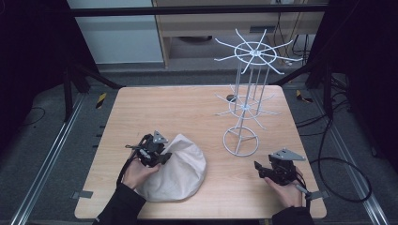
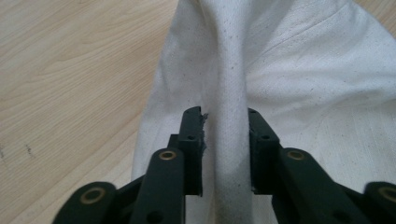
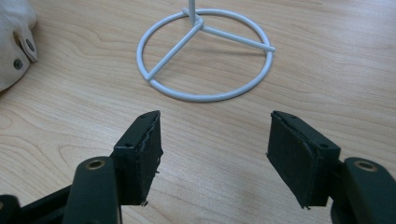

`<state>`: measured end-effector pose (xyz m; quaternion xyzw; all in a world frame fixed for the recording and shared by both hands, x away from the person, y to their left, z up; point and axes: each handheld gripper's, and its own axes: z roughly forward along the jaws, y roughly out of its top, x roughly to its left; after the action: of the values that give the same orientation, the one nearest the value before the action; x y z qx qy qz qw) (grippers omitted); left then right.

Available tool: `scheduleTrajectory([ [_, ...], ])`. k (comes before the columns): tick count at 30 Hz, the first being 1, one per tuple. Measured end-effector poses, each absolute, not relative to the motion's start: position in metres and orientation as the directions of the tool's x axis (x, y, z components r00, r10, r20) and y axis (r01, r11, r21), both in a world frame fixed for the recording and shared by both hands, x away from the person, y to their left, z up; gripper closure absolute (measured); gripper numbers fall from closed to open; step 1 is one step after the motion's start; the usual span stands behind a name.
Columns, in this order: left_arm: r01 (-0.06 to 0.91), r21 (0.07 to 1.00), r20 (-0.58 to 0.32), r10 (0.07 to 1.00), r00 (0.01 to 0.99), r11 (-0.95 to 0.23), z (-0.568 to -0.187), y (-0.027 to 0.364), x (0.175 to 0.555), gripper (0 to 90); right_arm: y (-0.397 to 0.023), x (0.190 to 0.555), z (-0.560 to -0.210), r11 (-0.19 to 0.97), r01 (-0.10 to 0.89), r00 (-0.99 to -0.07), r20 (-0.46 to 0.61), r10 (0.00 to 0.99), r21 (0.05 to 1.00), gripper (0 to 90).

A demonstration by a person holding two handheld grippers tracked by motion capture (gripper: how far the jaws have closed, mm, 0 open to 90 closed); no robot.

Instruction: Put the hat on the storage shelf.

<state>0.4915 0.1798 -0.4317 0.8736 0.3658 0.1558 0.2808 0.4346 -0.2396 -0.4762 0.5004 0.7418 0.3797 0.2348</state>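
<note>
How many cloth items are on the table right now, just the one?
1. The white cloth hat lies at the near left of the table, a fold of it pinched by the left gripper. None hang on the wire rack. Something under the hat would be hidden.

High view: we look from above person's side, forward and down, whole wooden table [image 1: 187, 108] in frame, floor and dark frame beyond. Far off.

Left gripper view: we ride left gripper [image 2: 226, 140], look along its jaws, very close on white cloth [image 2: 299, 79], table edge-on at left.

Right gripper view: we ride right gripper [image 3: 215, 154], low over tabletop, facing ring base of white wire rack [image 3: 205, 56]; near.

Shared: cloth [image 1: 180, 168] in all three views [image 3: 14, 42]; rack base [image 1: 240, 140] in high and right gripper views.
</note>
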Motion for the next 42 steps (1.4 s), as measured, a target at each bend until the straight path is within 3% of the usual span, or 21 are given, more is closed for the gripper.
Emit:
scheduleTrajectory([
  [10, 0.557, 0.623, 0.027, 0.728, 0.685, -0.548, -0.428, 0.184, 0.488, 87.1, -0.240, 0.436, -0.478, 0.223, 0.561, -0.397, 0.023, 0.918, 0.797, 33.7],
  [26, 0.558, 0.654, -0.015, 0.729, 0.684, -0.511, -0.414, 0.195, 0.480, 88.5, -0.242, 0.437, -0.479, 0.221, 0.560, -0.397, 0.025, 0.917, 0.798, 33.7],
  [42, 0.484, 0.744, -0.024, 0.705, 0.708, -0.461, -0.376, 0.207, 0.459, 88.7, -0.244, 0.437, -0.478, 0.206, 0.564, -0.391, 0.039, 0.919, 0.800, 33.8],
])
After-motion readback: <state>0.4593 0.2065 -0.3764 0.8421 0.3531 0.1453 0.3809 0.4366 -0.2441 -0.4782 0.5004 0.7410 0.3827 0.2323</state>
